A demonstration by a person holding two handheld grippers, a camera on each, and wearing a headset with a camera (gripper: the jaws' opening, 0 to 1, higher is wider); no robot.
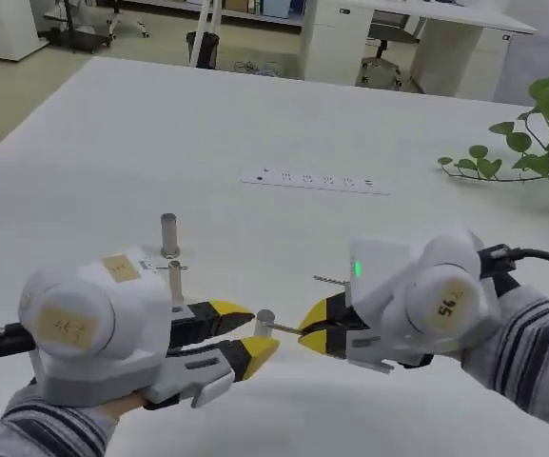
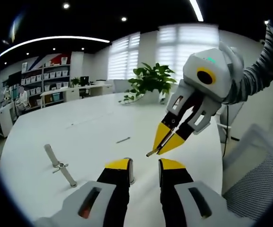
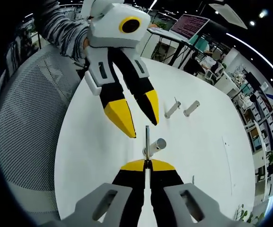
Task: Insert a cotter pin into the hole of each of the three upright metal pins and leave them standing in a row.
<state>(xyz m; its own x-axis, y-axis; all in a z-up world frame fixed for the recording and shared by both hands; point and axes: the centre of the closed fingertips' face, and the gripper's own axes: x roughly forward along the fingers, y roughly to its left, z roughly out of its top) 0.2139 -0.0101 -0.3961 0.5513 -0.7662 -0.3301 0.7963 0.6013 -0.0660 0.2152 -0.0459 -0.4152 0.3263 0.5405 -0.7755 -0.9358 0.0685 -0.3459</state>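
Three metal pins are on the white table (image 1: pixel 112 143). A plain pin (image 1: pixel 169 234) stands farthest back. Just in front of it stands a pin (image 1: pixel 175 284) with a cotter pin crossing it near the top. The third pin (image 1: pixel 264 320) sits between the two grippers. My left gripper (image 1: pixel 250 330) is open, and the third pin (image 2: pixel 132 172) lies just inside one of its tips. My right gripper (image 1: pixel 312 325) is shut on a cotter pin (image 1: pixel 282 329). In the right gripper view the cotter pin (image 3: pixel 146 139) points past the third pin (image 3: pixel 157 144) toward the left gripper (image 3: pixel 141 124).
A loose cotter pin (image 1: pixel 331 281) lies on the table just behind the right gripper. A white power strip (image 1: pixel 317 180) lies farther back in the middle. A leafy plant (image 1: pixel 531 143) reaches in at the far right. Desks and chairs stand beyond the table's far edge.
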